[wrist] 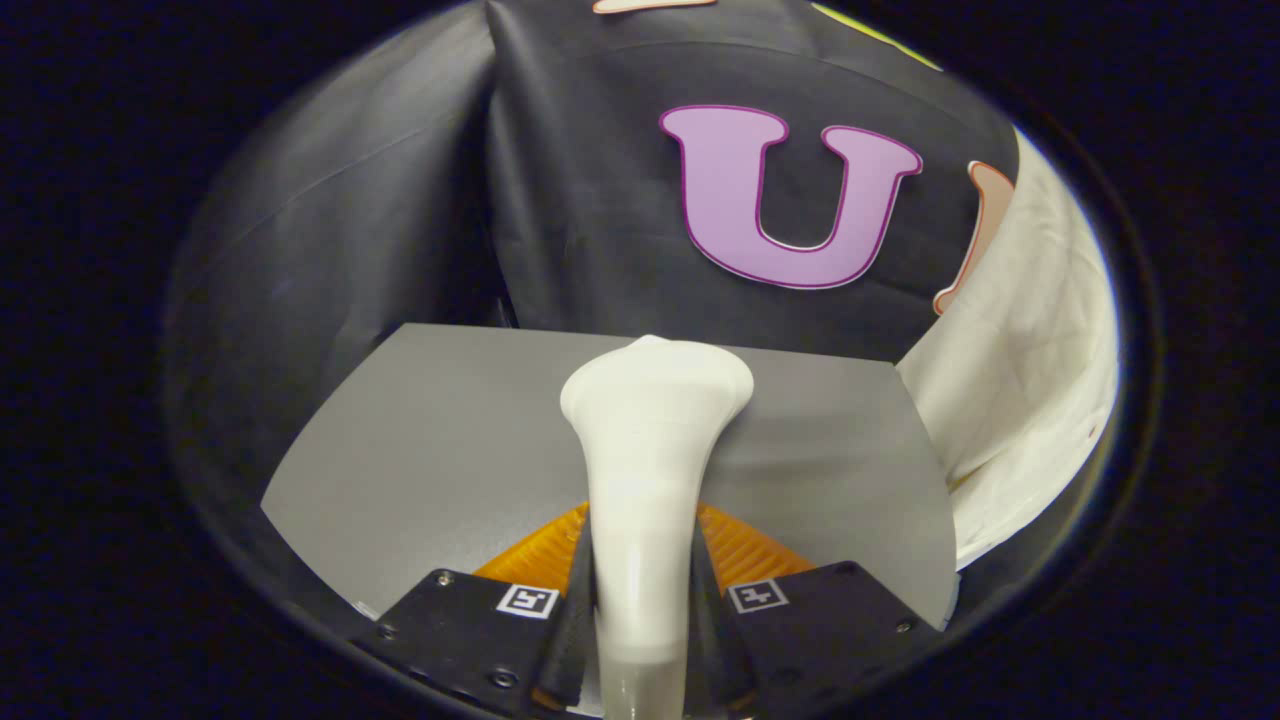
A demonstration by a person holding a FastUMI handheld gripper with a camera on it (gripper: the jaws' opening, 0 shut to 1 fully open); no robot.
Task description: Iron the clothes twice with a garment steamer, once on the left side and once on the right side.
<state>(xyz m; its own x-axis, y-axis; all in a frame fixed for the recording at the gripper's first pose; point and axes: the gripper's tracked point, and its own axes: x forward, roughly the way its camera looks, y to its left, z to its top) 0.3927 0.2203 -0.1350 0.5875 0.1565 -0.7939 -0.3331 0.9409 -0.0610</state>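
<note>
I have my gripper (640, 600) clenched on the garment steamer (650, 440): both fingers press on its slim white handle from the left and the right, and the handle runs straight out between them, away from me. Beyond the fingertips it widens into a flared white head, which hangs over the grey table (450, 430) about midway across it. I cannot tell whether the head touches anything; it seems to stand free in the air above the tabletop.

The clothes (1020, 380) are off to the right and farther out than the fingers: a white garment with soft creases, hanging past the right edge of the table. The steamer's head is well apart from it, with a stretch of bare grey table between them. Low on the cloth, near its right side, I make out a tiny dark speck, perhaps a button, though the view bends too much there to be sure.

Behind the table, at the far side, the black cloth wall (600, 200) of the booth rises, with a fold running down it to the left of the steamer's head.
</note>
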